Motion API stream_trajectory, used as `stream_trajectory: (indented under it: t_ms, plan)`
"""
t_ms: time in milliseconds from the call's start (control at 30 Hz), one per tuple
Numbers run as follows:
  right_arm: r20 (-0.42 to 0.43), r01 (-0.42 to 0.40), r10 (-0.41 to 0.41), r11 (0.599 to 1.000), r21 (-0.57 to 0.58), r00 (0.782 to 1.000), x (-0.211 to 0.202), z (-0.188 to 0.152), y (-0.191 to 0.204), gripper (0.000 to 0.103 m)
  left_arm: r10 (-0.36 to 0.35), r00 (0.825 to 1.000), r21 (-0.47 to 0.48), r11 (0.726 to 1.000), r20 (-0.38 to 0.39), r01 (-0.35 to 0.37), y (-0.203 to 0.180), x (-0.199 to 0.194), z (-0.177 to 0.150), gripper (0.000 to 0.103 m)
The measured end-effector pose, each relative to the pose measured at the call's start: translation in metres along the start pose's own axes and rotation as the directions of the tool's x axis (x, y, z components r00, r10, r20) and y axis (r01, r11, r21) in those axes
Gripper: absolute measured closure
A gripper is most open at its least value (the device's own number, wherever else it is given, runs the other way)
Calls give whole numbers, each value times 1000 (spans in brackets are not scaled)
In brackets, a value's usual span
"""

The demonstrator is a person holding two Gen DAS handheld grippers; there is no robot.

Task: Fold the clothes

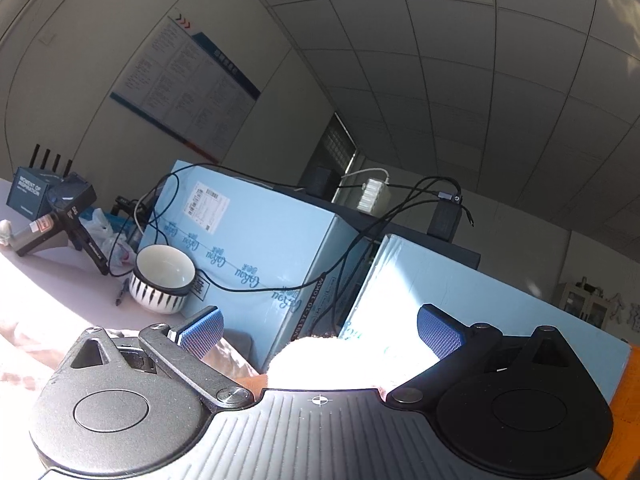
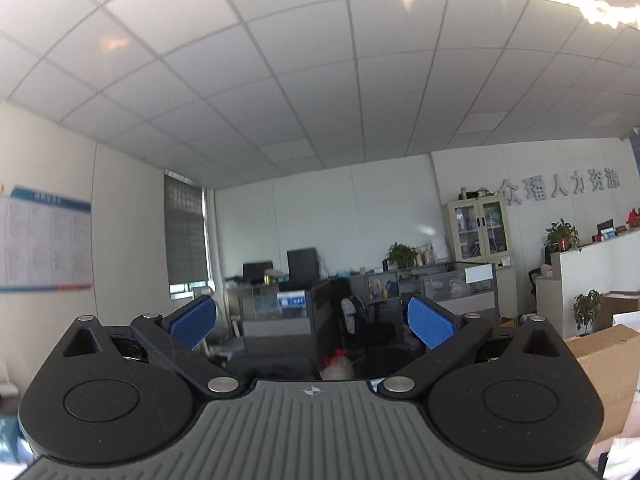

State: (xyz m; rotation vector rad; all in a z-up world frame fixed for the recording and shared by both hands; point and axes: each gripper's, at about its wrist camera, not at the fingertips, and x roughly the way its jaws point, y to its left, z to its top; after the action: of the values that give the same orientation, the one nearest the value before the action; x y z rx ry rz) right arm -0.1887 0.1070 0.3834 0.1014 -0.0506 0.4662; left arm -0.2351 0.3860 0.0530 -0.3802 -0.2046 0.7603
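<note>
The left gripper (image 1: 320,330) gapes wide, empty, above sunlit pinkish cloth (image 1: 24,344) on the table (image 1: 60,276). Beyond stand a striped bowl (image 1: 162,278) and light-blue cartons (image 1: 256,240) draped with cables (image 1: 360,236). The right gripper (image 2: 314,322), wide too, faces office desks (image 2: 280,312).

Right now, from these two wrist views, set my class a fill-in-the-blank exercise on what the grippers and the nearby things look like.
1. Both the left gripper and the right gripper have their jaws ____, with nothing between them.
2. The gripping pads on the fingers are coloured ____.
3. The white bowl with black stripes stands beside a light ____ cardboard box.
4. The right gripper points at an office, and most of its view above is filled by the tiled ____.

Missing words: open; blue; blue; ceiling
</note>
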Motion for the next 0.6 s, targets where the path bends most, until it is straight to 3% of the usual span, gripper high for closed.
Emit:
stream_trajectory:
  t_ms: [100,200,367,500,600]
  plan:
    - [-138,-45,34,996,-78,990,51,-61,-2,0,-13,999,6,1000,-35,13,0,6,-3,0]
    - [-264,-105,72,988,-112,962,92,-118,-1,0,-13,998,-28,1000,-62,12,3,10,-5,0]
    - [-361,-187,116,968,-168,925,139,-191,14,0,-22,995,-94,995,-94,13,15,14,-2,0]
    - [-443,-301,197,937,-178,875,162,-251,33,0,-5,990,-178,984,-144,-21,31,20,-1,0]
    - [-489,-414,286,893,-176,824,173,-297,44,0,35,987,-189,980,-159,-65,35,21,-2,0]
